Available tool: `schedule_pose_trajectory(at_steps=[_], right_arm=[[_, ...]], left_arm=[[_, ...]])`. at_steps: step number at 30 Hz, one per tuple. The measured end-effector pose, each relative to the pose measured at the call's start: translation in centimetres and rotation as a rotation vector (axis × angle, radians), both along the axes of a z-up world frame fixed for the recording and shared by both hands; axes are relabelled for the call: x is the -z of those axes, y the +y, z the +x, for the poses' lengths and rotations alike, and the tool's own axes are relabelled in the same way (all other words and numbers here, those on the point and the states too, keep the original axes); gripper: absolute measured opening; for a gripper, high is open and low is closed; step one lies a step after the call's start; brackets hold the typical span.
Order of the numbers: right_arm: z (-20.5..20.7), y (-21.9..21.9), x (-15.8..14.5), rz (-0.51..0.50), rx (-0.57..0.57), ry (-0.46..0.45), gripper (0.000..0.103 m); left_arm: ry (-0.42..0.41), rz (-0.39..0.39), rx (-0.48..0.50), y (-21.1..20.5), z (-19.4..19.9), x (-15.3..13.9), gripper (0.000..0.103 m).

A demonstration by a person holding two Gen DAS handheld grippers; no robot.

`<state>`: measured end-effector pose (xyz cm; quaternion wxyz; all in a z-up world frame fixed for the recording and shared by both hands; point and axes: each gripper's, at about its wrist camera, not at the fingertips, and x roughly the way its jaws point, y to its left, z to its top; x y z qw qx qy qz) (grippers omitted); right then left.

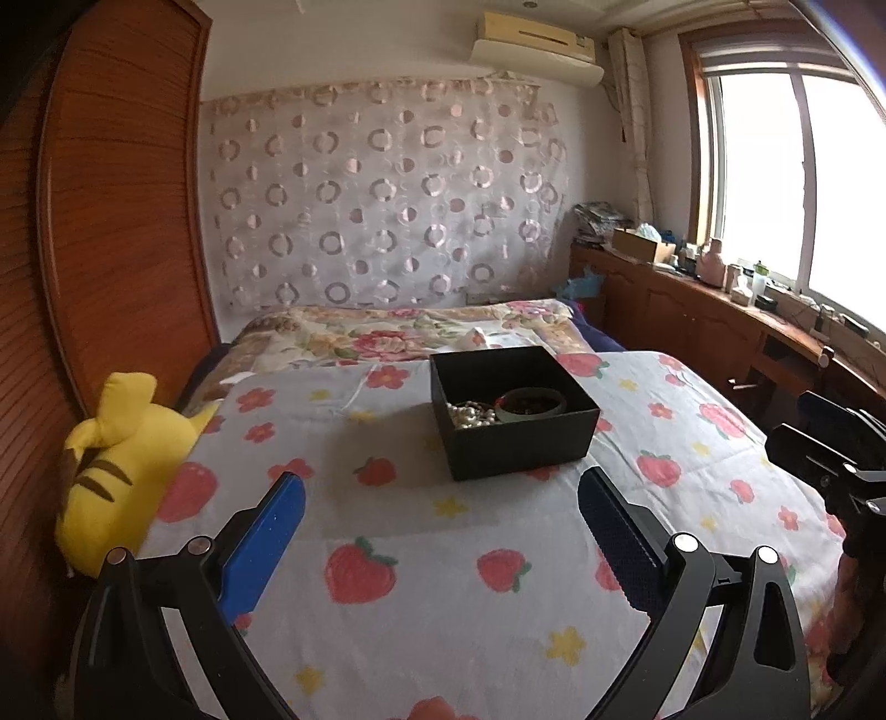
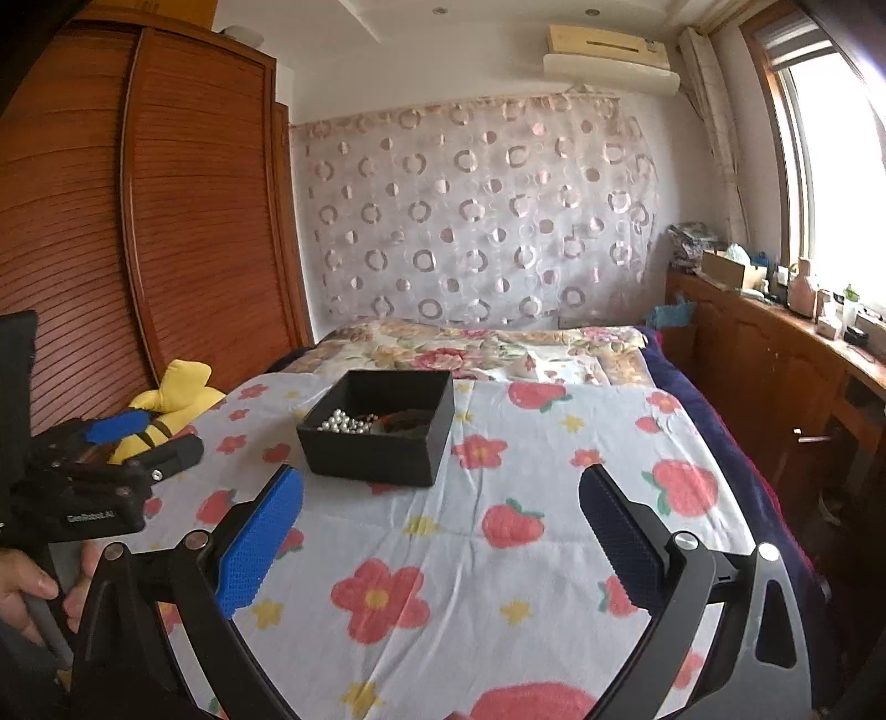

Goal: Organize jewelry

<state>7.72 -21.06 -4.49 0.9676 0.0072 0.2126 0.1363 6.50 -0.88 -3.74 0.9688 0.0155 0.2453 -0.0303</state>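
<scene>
Nearest the lens, the left gripper (image 1: 443,498) stands spread wide over the bedsheet (image 1: 415,526), its 2 blue pads (image 1: 266,531) apart with nothing between them. The right gripper (image 2: 443,498) is spread just as wide and empty, over the same strawberry-and-flower print. At the lower left of the right wrist view, a hand (image 2: 27,592) grips a handle.

Ahead of both grippers, well clear of their fingertips, an open black box (image 1: 515,437) sits on the sheet. Inside it lie a pile of white pearl beads (image 1: 470,415) and, touching them, a dark bangle (image 1: 531,401).

A yellow plush toy (image 1: 122,459) rests at the bed's left edge beside the wooden wardrobe (image 1: 111,194). Farther back are a floral quilt (image 1: 398,329), a circle-patterned curtain (image 1: 387,194) and an air conditioner (image 1: 534,47).
</scene>
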Motion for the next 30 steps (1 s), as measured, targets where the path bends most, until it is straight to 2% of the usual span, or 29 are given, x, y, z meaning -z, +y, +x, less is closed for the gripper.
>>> schedule_pose_trajectory(at_steps=[6, 30], right_arm=[[-0.1, 0.4, 0.3, -0.004, 0.002, -0.007, 0.101], [-0.8, 0.8, 0.3, 0.004, 0.017, -0.028, 0.101]], left_arm=[[0.003, 0.000, -0.004, 0.3, -1.3, -0.1, 0.095], [-0.014, -0.019, -0.013, 0.7, -2.1, -0.2, 0.095]])
